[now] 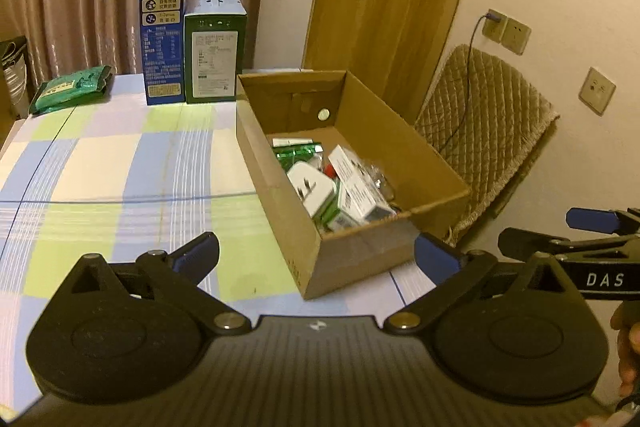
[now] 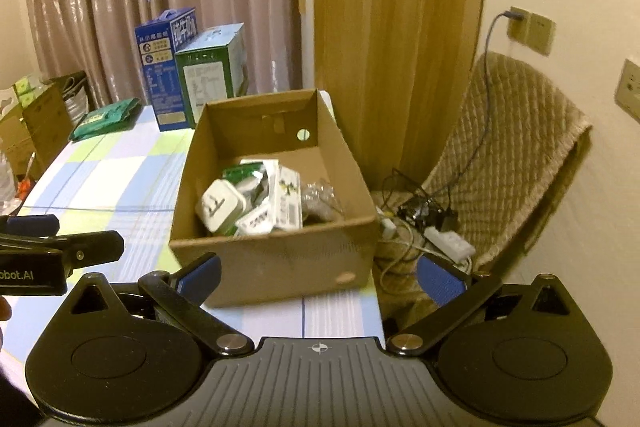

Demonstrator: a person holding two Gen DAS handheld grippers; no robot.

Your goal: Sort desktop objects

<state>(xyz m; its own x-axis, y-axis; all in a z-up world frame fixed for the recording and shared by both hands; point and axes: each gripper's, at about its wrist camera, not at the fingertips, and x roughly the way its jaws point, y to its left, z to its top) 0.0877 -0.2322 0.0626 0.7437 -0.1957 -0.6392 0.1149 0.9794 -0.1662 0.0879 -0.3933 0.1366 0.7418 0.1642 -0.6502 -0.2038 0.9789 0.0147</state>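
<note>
An open cardboard box [image 1: 276, 195] stands at the table's right edge; it also shows in the right wrist view [image 2: 276, 259]. Inside lie a white plug adapter [image 1: 312, 185] [image 2: 220, 205], small white and green packets [image 1: 362, 195] [image 2: 286, 201] and a clear bag [image 2: 320, 197]. My left gripper [image 1: 316, 255] is open and empty, held above the table in front of the box. My right gripper [image 2: 318, 277] is open and empty, just in front of the box's near wall. Each gripper shows at the edge of the other's view.
A blue carton [image 1: 162, 43] and a green carton [image 1: 212, 51] stand at the table's back. A green pouch [image 1: 70, 89] lies at the back left. The checked tablecloth [image 1: 100, 167] covers the table. A quilted chair [image 2: 512, 155] with cables and a power strip [image 2: 448, 241] stands right of the table.
</note>
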